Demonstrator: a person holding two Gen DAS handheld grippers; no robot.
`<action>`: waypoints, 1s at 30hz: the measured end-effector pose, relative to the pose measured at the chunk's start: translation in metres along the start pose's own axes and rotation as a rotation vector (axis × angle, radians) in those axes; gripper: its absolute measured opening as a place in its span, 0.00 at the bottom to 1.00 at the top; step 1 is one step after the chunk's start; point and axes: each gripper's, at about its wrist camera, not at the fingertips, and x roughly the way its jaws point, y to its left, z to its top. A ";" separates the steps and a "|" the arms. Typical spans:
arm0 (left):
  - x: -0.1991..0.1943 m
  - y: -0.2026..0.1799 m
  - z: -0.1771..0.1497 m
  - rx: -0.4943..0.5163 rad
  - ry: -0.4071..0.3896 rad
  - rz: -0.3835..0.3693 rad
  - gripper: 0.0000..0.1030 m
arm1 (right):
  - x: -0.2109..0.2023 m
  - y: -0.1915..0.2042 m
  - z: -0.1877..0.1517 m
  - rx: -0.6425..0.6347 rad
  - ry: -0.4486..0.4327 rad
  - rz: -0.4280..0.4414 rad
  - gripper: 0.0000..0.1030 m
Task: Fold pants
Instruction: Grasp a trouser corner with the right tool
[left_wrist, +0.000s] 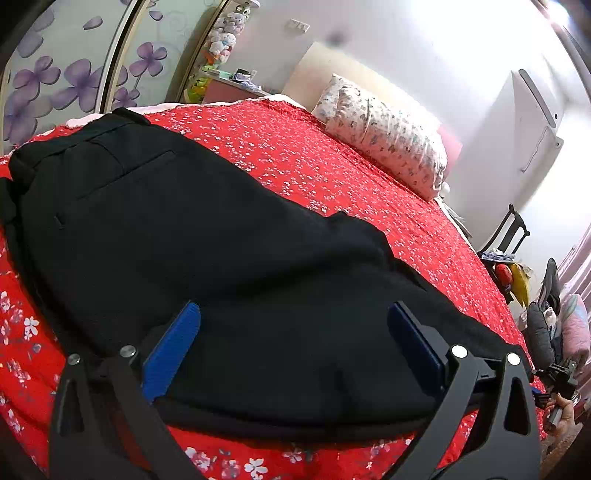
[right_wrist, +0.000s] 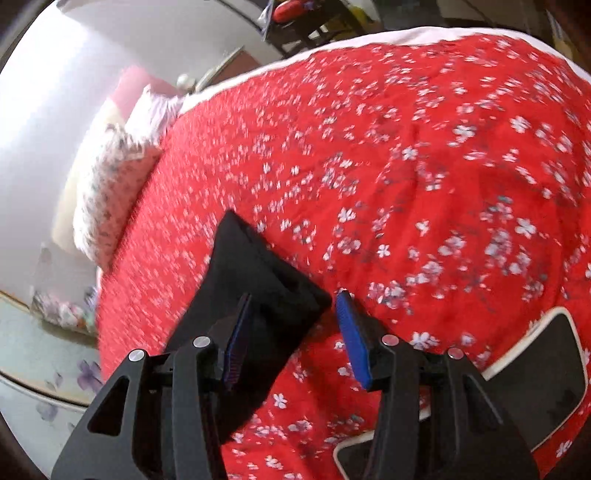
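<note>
Black pants (left_wrist: 207, 236) lie on a bed with a red flowered cover (left_wrist: 295, 162), waistband and back pocket at the far left, legs running toward the near right. My left gripper (left_wrist: 293, 314) is open, its blue pads just above the near part of the pants, holding nothing. In the blurred right wrist view a leg end of the pants (right_wrist: 258, 280) lies on the cover (right_wrist: 424, 166). My right gripper (right_wrist: 293, 306) is open around the corner of that leg end, its left pad over the cloth, its right pad over the cover.
A patterned pillow (left_wrist: 388, 136) lies at the far side of the bed against the wall. A dark phone-like slab with a white rim (right_wrist: 535, 387) lies on the cover at the near right. A chair with clutter (left_wrist: 506, 266) stands beyond the bed's right edge.
</note>
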 end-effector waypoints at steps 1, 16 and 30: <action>0.000 0.000 0.000 0.000 0.000 0.000 0.98 | 0.005 0.001 -0.001 -0.009 0.014 -0.018 0.48; -0.001 0.000 0.000 -0.001 -0.001 -0.002 0.98 | 0.009 0.018 -0.002 -0.101 -0.084 -0.036 0.15; 0.000 0.000 0.000 0.000 0.001 0.000 0.98 | 0.002 0.001 -0.002 0.058 -0.106 0.150 0.14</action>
